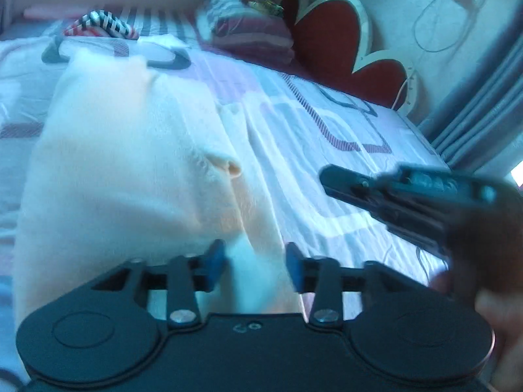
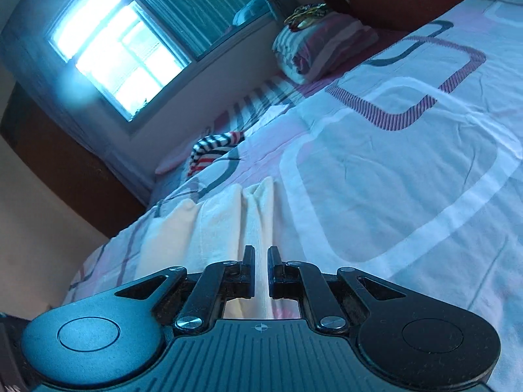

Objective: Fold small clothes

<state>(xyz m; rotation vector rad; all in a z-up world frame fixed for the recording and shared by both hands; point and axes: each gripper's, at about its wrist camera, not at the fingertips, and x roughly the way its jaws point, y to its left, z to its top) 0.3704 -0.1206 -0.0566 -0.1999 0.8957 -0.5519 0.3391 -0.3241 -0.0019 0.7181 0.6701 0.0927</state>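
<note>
On the bed, over a bedspread patterned with pale rounded squares and striped outlines, lies a cream-white garment. Its cloth looks soft and slightly fuzzy, bunched into long lengthwise folds, with a small rolled opening showing at one fold near its middle. In the right wrist view the same garment runs away from the camera in several ridges, ending well short of a striped cloth in navy, white and red that sits near the far edge of the bed.

The left claw hovers low over the near end of the garment, its blue-tipped fingers spread apart with cloth showing between them; it is released, gripping nothing. The right claw points along the garment's ridges, its two black fingers upright and nearly parallel with a narrow gap between them. Pale cloth shows through that gap, but I cannot tell whether it is pinched. In the left wrist view the right claw reaches in from the right, just above the bedspread beside the garment.

A folded striped blanket rests at the head of the bed against a red heart-shaped headboard.
</note>
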